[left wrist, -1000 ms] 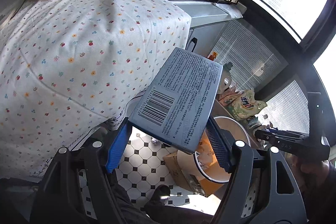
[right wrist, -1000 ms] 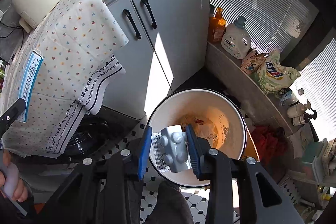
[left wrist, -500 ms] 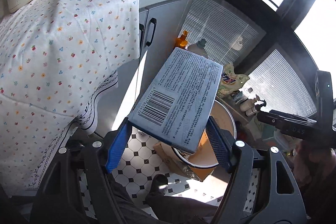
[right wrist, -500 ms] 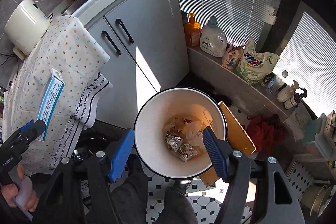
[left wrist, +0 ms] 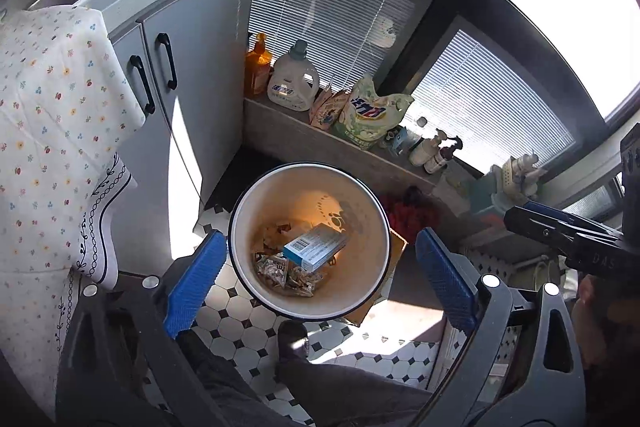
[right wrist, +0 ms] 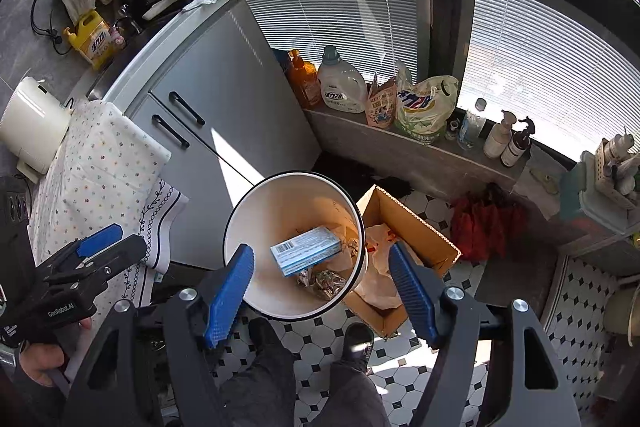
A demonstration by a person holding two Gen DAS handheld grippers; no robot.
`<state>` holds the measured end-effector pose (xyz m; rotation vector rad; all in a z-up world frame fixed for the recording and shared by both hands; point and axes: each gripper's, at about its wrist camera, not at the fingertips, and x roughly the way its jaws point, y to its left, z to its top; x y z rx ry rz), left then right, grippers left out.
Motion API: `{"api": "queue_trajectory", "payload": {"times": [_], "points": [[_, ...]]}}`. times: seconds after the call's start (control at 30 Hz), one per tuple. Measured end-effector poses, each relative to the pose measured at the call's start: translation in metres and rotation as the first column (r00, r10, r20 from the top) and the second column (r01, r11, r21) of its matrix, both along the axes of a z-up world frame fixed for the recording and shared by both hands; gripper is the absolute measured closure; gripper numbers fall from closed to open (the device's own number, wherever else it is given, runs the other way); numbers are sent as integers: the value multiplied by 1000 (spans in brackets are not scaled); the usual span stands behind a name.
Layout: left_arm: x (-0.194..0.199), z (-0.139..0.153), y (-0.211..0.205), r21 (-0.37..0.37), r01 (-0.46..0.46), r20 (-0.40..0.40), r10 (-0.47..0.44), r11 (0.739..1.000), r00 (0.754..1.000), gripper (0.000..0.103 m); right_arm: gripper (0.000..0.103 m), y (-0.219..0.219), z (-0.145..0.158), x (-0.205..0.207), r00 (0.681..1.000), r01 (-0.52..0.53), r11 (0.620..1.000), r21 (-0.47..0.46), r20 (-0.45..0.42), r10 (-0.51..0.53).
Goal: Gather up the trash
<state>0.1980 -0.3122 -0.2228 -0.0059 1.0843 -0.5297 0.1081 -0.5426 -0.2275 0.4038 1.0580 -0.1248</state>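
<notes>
Both grippers hover over the bin [left wrist: 378,267], jaws spread wide, nothing held. Left gripper [left wrist: 320,279] has its blue pads flanking the bin rim; right gripper [right wrist: 320,287] likewise. Box [left wrist: 315,247] lies inside the bin, barcode end toward the left wall, resting tilted on crumpled wrappers [left wrist: 286,273] at the bottom. More foil-like scraps show under the box in the right view, probably wrappers too. Bin stands on the tiled floor [right wrist: 404,371], just beside the cabinet [right wrist: 224,95] and touching or near a cardboard carton [right wrist: 412,223].
</notes>
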Motion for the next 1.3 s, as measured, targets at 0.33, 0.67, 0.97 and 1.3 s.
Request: {"api": "queue_trajectory", "payload": {"times": [0.33,0.67,0.97,1.3], "points": [[-9,52,41,15,-137,49,136,990,989,6,8,15,27,17,997,-72,997,3,35,72],[-32,117,97,-20,-230,189,229,973,955,6,8,59,78,25,983,-113,993,-25,141,115],[-75,158,153,-37,-309,282,307,950,909,6,8,119,120,-1,960,-157,986,-65,226,167],[-146,177,218,-69,-374,336,375,925,864,6,8,182,150,-59,924,-214,972,-97,303,234]]}}
